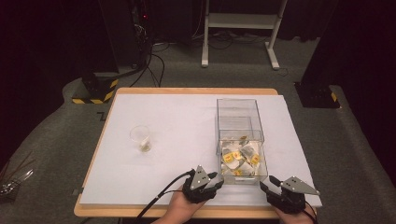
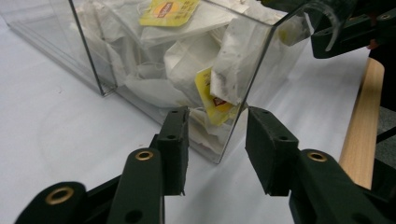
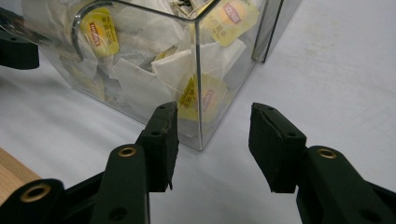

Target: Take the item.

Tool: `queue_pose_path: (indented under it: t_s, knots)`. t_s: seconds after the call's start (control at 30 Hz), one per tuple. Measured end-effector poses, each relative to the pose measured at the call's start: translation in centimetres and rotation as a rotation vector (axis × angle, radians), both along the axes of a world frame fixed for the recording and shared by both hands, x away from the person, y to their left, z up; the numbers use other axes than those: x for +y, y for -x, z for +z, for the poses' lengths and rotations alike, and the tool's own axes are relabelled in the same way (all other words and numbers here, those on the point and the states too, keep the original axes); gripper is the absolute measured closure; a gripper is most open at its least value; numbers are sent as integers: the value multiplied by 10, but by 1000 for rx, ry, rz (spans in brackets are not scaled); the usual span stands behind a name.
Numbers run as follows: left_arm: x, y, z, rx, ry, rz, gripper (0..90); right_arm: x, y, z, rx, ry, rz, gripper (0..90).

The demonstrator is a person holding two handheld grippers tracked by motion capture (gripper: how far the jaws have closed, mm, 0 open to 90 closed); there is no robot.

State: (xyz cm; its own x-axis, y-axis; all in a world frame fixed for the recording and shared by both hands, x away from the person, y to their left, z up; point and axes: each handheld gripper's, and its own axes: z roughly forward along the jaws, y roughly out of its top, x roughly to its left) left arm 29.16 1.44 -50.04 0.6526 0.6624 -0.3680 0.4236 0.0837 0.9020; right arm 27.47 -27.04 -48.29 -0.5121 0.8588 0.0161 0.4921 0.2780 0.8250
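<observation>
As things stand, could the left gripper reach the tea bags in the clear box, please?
Probably not head-on: the left gripper, jaws open, faces the clear box's near corner wall, which screens the tea bags; over the rim looks open.

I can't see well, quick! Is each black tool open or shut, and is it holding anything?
Left tool: open, holding nothing, beside the clear plastic box of tea bags.
Right tool: open, holding nothing, at that box's near corner.
</observation>
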Motion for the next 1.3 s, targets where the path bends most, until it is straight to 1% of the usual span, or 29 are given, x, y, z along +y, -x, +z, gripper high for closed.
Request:
queue_pose_path:
  t_s: [0.03, 0.07, 0.13, 0.2, 0.3, 0.4, 0.43, 0.5, 0.53, 0.57, 0.6, 0.67, 0.7, 0.77, 0.8, 0.9, 1.0, 1.13, 1.17, 1.2, 1.27, 1.3]
  knots:
    - [0, 0, 0, -5, -4, -7, 611, 0, 0, 0, 0, 0, 0, 524]
    - [-1, 1, 0, -9, 1, -5, 628, 0, 0, 0, -1, -1, 0, 523]
    - [-2, 1, 0, -17, -4, -5, 650, 0, -1, 0, -4, -1, -2, 523]
    - [-3, -1, 1, -19, -9, -7, 651, 0, -2, 1, -7, -6, -6, 523]
    - [-5, -2, 2, -21, 2, 6, 647, 1, -4, 2, -14, -8, -13, 511]
    - [-6, -6, 4, -23, -6, 16, 633, 2, -6, 3, -17, -4, -18, 500]
    - [-7, -7, 4, -22, -2, 22, 629, 2, -8, 3, -16, -8, -20, 495]
    - [-8, -9, 5, -28, -11, 28, 613, 2, -11, 4, -9, -24, -22, 488]
    - [-9, -10, 6, -28, -6, 34, 607, 2, -13, 5, -4, -31, -23, 485]
    - [-8, -11, 6, -36, -19, 33, 594, 2, -15, 6, -1, -34, -24, 482]
    - [-8, -13, 7, -35, -17, 37, 587, 3, -16, 8, -1, -37, -24, 481]
    - [-8, -15, 8, -43, -20, 54, 573, 3, -19, 10, -3, -34, -27, 474]
    - [-8, -16, 8, -41, -9, 65, 563, 4, -21, 11, -2, -34, -29, 471]
    - [-7, -19, 9, -42, -16, 71, 544, 4, -23, 12, -2, -31, -31, 467]
    - [-7, -21, 10, -42, -4, 83, 532, 4, -24, 13, 1, -30, -36, 464]
    - [-6, -25, 11, -47, -12, 99, 512, 4, -28, 15, -7, -21, -49, 461]
    - [-7, -29, 11, -45, -4, 112, 494, 3, -32, 15, -8, -22, -60, 458]
    - [-8, -33, 11, -48, -13, 120, 479, 2, -35, 14, -10, -26, -71, 457]
    - [-8, -34, 11, -51, -23, 116, 476, 3, -36, 14, -11, -26, -73, 456]
    - [-9, -34, 11, -50, -17, 123, 475, 3, -36, 13, -15, -24, -72, 456]
    - [-10, -36, 10, -56, -30, 123, 470, 3, -38, 13, -16, -27, -73, 455]
    - [-10, -37, 10, -56, -29, 127, 468, 4, -38, 13, -13, -27, -73, 454]
